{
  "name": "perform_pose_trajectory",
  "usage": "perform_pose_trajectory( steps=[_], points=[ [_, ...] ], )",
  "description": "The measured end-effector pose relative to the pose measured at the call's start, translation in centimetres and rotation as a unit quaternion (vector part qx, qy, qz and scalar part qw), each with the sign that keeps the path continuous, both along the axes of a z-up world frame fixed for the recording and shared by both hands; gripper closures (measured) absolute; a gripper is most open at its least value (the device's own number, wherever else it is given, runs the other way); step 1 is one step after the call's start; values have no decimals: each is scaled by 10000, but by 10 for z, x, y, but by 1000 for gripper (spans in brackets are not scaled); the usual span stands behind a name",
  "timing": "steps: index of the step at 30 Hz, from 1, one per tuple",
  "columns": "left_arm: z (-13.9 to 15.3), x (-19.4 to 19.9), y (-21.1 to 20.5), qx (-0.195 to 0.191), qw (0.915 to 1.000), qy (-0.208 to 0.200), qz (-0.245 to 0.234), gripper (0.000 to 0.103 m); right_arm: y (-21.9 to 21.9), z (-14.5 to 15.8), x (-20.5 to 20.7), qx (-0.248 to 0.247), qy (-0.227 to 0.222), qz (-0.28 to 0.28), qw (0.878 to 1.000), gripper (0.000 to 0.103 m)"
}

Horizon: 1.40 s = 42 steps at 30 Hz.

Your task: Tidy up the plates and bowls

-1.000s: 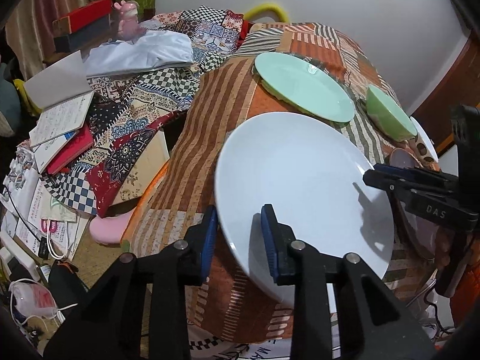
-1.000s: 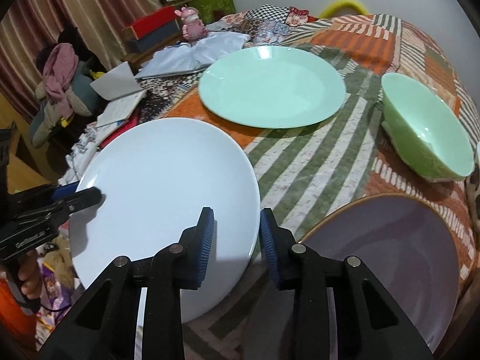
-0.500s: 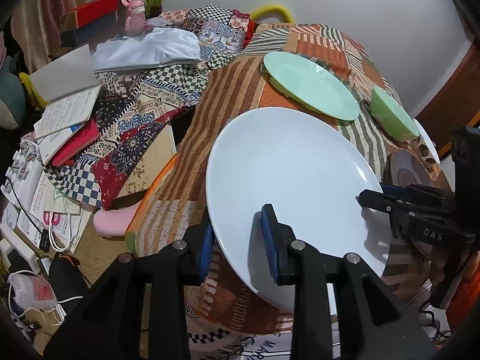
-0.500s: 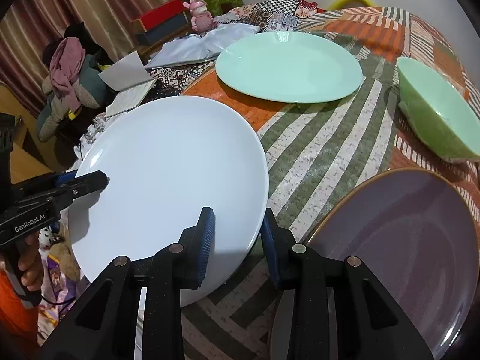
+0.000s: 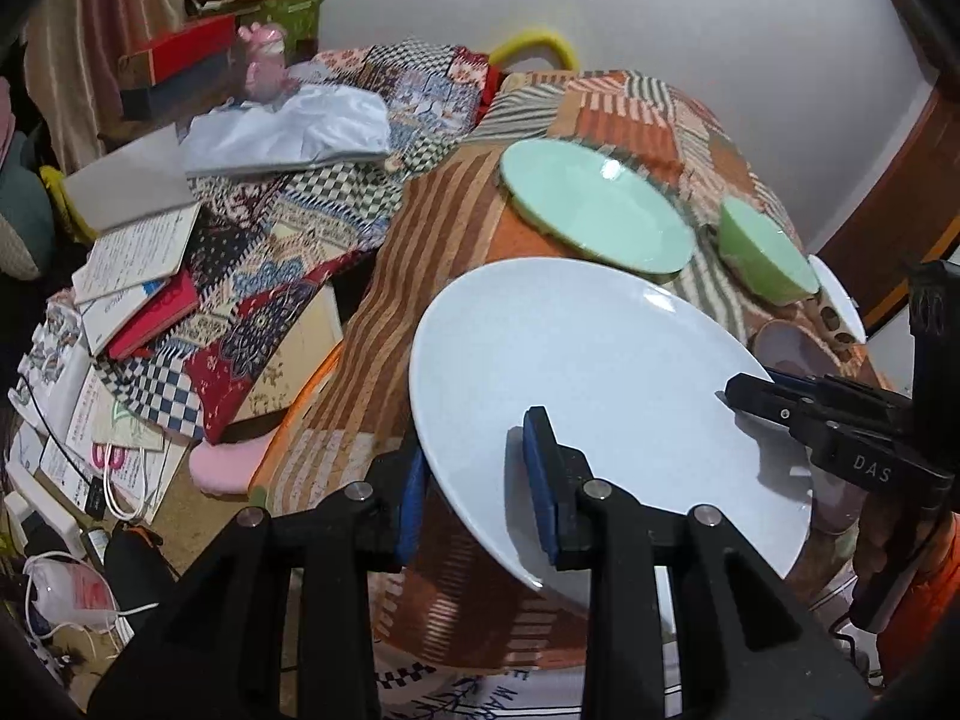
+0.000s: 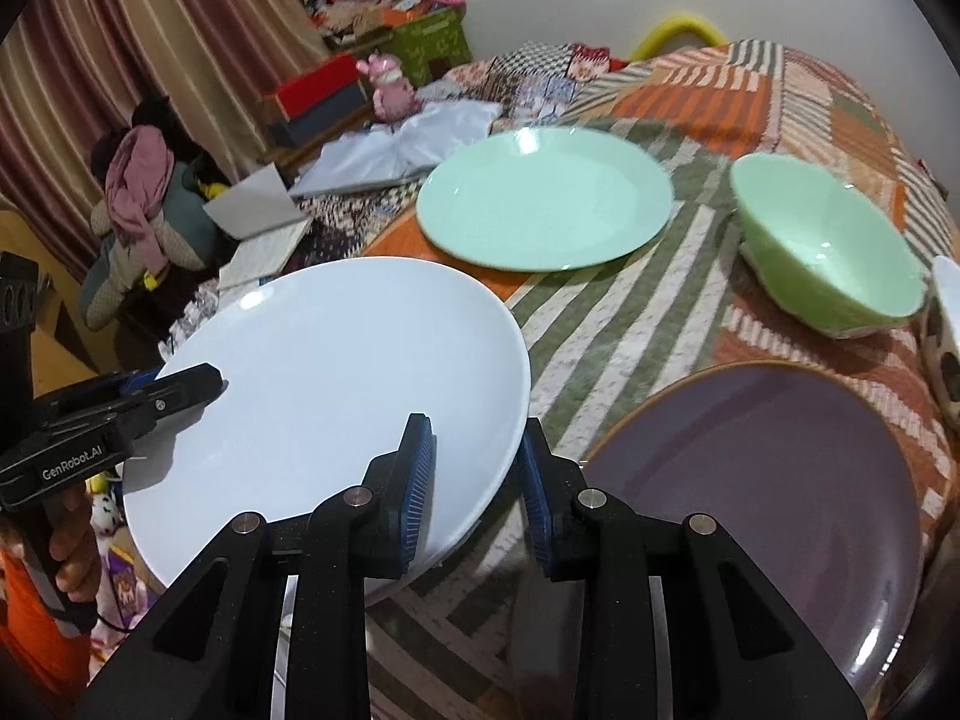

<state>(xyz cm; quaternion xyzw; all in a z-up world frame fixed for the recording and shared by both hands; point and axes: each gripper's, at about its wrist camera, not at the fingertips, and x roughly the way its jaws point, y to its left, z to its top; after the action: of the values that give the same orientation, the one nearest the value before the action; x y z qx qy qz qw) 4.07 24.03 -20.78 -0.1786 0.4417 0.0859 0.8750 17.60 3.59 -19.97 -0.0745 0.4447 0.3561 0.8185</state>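
Observation:
A large white plate is held a little above the patchwork tablecloth by both grippers, one on each side of its rim. My left gripper is shut on the plate's left rim, one pad on top and one beneath. My right gripper has the opposite rim between its pads and its jaws are closing on it. Farther back on the cloth lie a mint plate and a green bowl. A purple plate lies right of the white plate.
A patterned white bowl shows at the right edge. Left of the table, lower down, are patchwork covers, books, a white cloth, boxes and a pink toy. Cables and bags litter the floor. A hand holds the left gripper.
The white plate has come up slightly off the cloth with both grippers on its rim. The right gripper's jaws have narrowed a little.

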Motion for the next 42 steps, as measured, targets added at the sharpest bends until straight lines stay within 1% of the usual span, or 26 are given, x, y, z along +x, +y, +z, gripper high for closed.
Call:
perform_pose_trajectory(
  steps=[8,13,20,32,38,42],
  points=[
    [24,10,-28,194,9992,-250,-261,73,-27,17,-4,175,-237,-292,9991,76],
    [35,17,-45,206,9981,-378,-448,73,-49,26,-7,249,-395,-504,9976,76],
    [45,31,-79,250,9956,-462,-781,73,-85,33,-9,280,-491,-841,9949,76],
    [54,54,-132,256,9895,-524,-1322,73,-134,42,-16,352,-609,-1352,9883,76],
    [53,60,-150,234,9864,-536,-1534,73,-155,40,-19,358,-608,-1578,9849,76],
    [47,66,-160,173,9845,-486,-1674,73,-164,35,-21,293,-572,-1704,9833,76]
  ],
)
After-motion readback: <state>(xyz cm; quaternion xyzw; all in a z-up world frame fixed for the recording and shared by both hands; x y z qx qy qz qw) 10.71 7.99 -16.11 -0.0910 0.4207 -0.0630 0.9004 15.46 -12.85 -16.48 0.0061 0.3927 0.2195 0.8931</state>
